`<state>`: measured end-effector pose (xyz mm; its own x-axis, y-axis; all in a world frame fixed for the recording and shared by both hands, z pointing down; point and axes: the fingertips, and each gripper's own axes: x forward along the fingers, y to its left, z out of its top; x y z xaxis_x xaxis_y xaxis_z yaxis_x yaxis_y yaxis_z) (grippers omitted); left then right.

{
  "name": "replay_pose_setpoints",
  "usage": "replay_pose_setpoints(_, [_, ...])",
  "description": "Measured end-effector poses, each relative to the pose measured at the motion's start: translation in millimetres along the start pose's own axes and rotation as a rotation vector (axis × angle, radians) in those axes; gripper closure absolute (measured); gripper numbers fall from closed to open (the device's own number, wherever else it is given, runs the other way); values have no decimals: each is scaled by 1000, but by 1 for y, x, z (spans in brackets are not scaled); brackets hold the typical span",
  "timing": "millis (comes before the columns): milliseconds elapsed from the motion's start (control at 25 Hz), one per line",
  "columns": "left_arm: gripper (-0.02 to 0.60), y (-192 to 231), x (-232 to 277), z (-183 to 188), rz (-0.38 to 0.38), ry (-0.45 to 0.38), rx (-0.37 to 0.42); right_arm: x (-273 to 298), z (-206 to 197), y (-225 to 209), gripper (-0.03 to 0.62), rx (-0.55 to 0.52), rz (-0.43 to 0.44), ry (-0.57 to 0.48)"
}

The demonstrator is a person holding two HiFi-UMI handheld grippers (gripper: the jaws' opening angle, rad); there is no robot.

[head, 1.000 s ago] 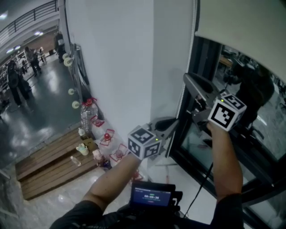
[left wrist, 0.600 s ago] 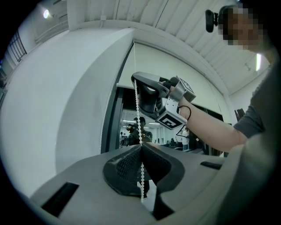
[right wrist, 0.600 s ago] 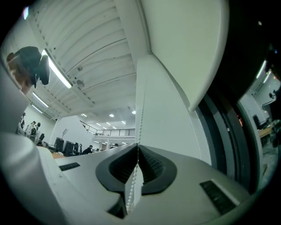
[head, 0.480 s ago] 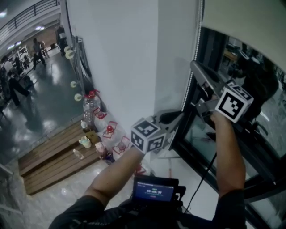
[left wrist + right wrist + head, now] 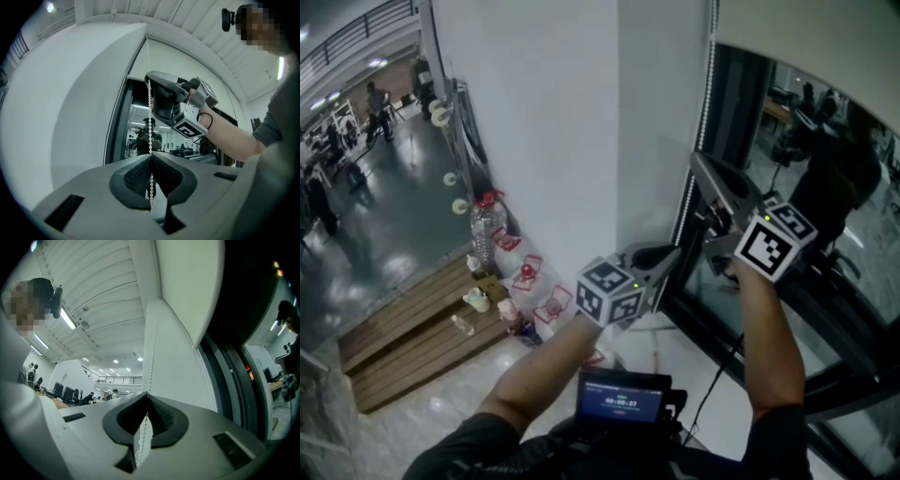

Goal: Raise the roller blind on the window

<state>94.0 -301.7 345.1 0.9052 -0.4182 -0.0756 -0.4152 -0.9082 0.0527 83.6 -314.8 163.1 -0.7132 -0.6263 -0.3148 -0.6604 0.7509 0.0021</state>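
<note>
1. The white wall (image 5: pixel 544 122) fills the head view from 9 to 12 o'clock.
2. The left gripper (image 5: pixel 667 255), just past centre toward 5 o'clock, has its jaws pressed together on the bead chain (image 5: pixel 149 117). The chain runs straight up from the pinch toward 12 o'clock.
3. The chain hangs where the wall meets the dark window frame (image 5: pixel 727 103).
4. The right gripper (image 5: pixel 698 167) is at 1 o'clock from the left one, higher on the chain. Its jaws have just been closing and now clamp the chain, with beads trailing below the pads.
5. The roller blind (image 5: pixel 825 42), at 1 o'clock, covers only the top of the window.
</note>
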Motion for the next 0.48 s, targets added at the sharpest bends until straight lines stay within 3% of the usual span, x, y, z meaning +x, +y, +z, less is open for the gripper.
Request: replay_pose_setpoints(480, [584, 1, -3, -63, -6, 111, -50, -24, -56, 10, 579, 10, -2, 41])
